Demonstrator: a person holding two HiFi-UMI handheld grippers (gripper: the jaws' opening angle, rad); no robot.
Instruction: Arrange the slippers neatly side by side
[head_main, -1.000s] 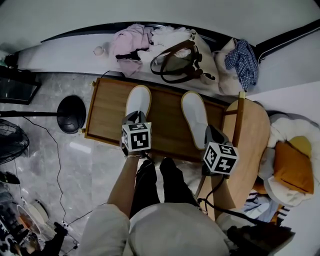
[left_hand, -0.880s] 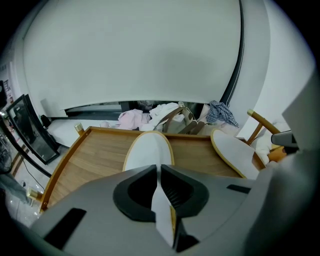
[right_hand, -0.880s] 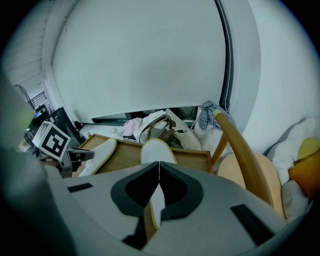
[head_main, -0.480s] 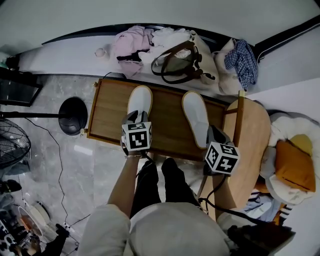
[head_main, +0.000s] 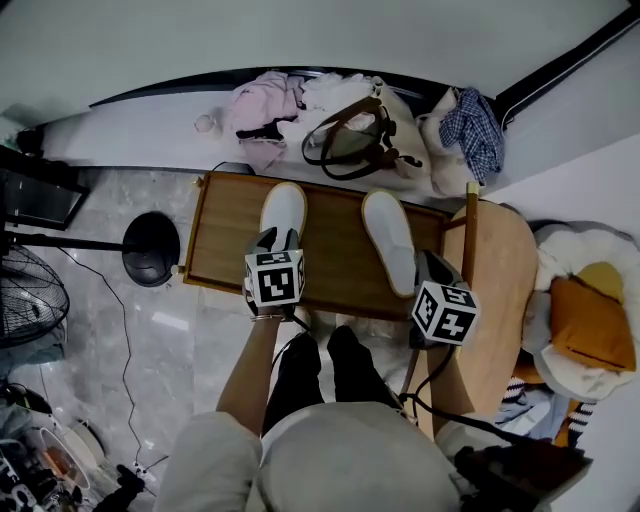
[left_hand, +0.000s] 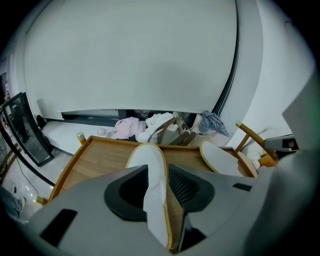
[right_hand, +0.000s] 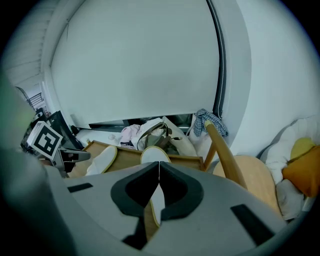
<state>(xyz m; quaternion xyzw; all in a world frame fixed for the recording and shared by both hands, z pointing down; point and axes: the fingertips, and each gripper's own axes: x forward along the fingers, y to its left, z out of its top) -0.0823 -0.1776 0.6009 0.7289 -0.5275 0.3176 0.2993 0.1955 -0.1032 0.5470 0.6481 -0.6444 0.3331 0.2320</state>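
Two white slippers with tan rims lie toes-away on a wooden tray (head_main: 228, 232). The left slipper (head_main: 283, 208) has its heel between the jaws of my left gripper (head_main: 272, 242). Those jaws have just been opening and now stand apart from the heel's upright edge (left_hand: 156, 200), with gaps on both sides. To the right lies the right slipper (head_main: 388, 235), angled slightly. My right gripper (head_main: 421, 266) is shut on its heel rim (right_hand: 156, 202). The left slipper (right_hand: 102, 159) shows beyond in the right gripper view.
A brown-strapped bag (head_main: 355, 135), pink clothes (head_main: 262, 105) and a plaid cloth (head_main: 475, 130) lie behind the tray. A wooden chair (head_main: 497, 290) stands at the right, cushions (head_main: 585, 330) beyond it. A black lamp base (head_main: 152, 248) and a fan (head_main: 25, 300) sit on the floor at the left.
Both slippers and both grippers keep their places on the tray. Only the head view has shifted slightly.
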